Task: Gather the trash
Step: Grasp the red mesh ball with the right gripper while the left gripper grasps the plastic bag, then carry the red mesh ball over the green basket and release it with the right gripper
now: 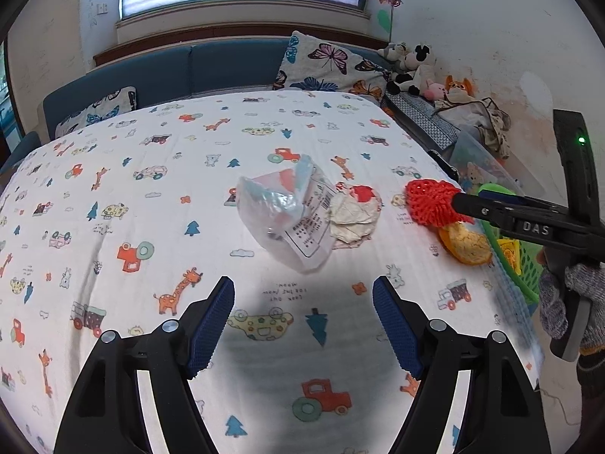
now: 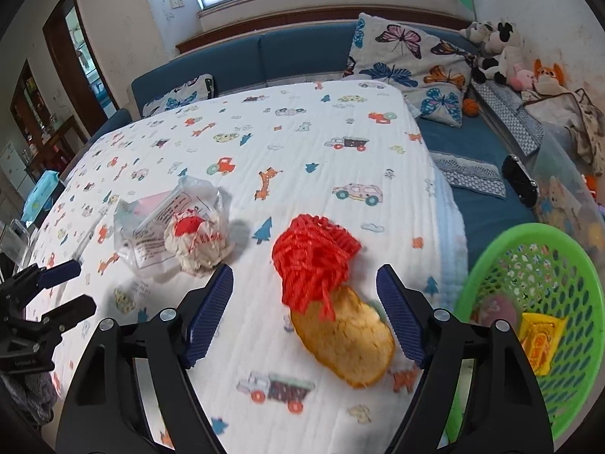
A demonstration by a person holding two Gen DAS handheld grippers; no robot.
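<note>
On the cartoon-print bedsheet [image 1: 151,227] lie a clear plastic bag [image 1: 287,212] and a crumpled paper ball with a red patch [image 1: 353,215], side by side. To their right a red mesh net [image 2: 314,261] rests on an orange peel [image 2: 344,344]. My right gripper [image 2: 304,302] stands open around the net and peel, with neither pad touching them. In the left wrist view the right gripper [image 1: 461,204] reaches in from the right, over the red net [image 1: 431,200]. My left gripper [image 1: 302,321] hangs open and empty just short of the bag.
A green plastic basket [image 2: 491,249] stands off the bed's right edge with a yellow packet [image 2: 540,340] in it. Butterfly pillows [image 2: 408,60], soft toys [image 2: 499,49] and a blue sofa [image 2: 302,53] lie beyond. A gloved hand [image 1: 578,295] holds the right gripper.
</note>
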